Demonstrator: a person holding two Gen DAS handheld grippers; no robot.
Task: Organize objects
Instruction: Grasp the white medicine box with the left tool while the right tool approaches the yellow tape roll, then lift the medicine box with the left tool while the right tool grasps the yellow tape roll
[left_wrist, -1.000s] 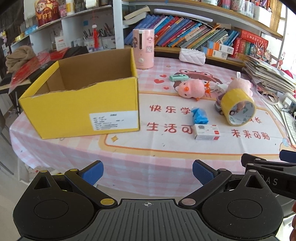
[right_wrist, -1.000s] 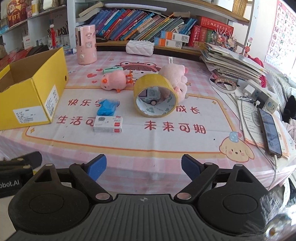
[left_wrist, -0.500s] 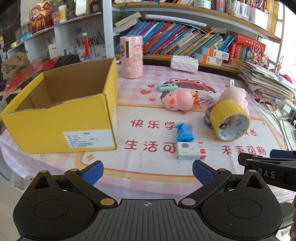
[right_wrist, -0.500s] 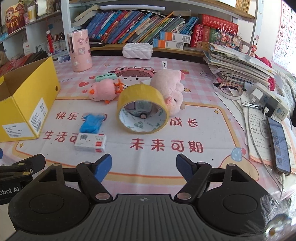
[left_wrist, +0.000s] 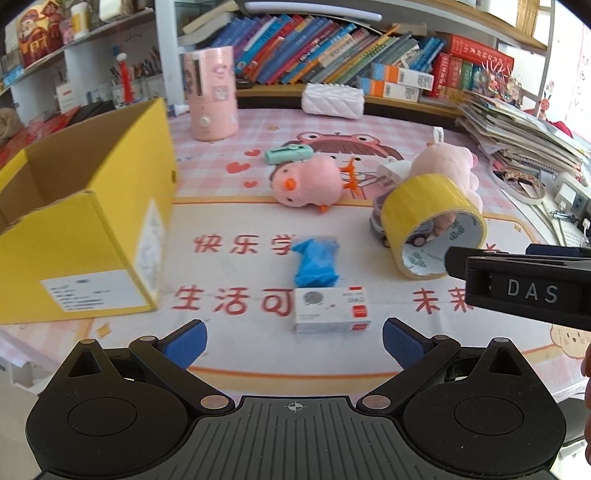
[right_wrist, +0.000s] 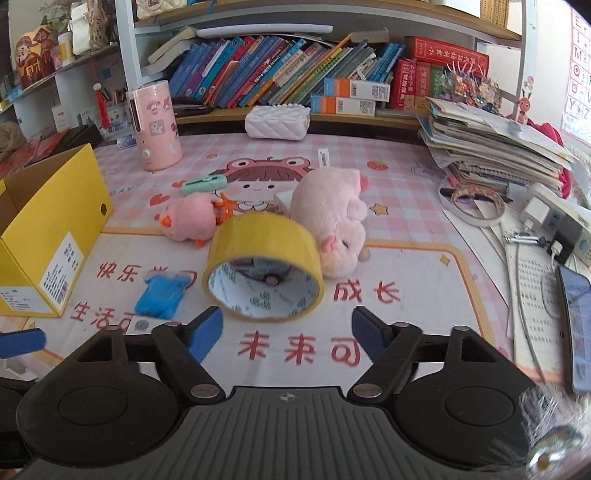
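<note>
Both grippers have closed in on the table since a second ago: objects loom larger in each wrist view, and the tape roll now sits just ahead of the right fingers.

Yellow cardboard box (left_wrist: 85, 236), open-topped, at 9 o'clock in the left wrist view, well apart from the toys; nothing visible inside from this angle. Right wrist view has it at 9 o'clock too (right_wrist: 51, 229).

Pink pig plush (right_wrist: 332, 225) at 12 o'clock in the right wrist view, touching the back of the yellow tape roll (right_wrist: 264, 267). Roll lies on its side, opening toward the camera, a small toy car partly seen through it.

Pink chick plush (left_wrist: 308, 184) at 12 o'clock, left wrist view, on its side. Mint stapler-like item (left_wrist: 288, 153) just behind it.

Blue crumpled piece (left_wrist: 316, 266) between chick and small white box (left_wrist: 331, 310); the two nearly touch.

Left gripper (left_wrist: 294, 341): jaws spread wide, empty, white box just beyond the tips.

Right gripper (right_wrist: 286, 332): jaws spread wide, empty, tape roll just ahead at 12 o'clock, not touching.
</note>
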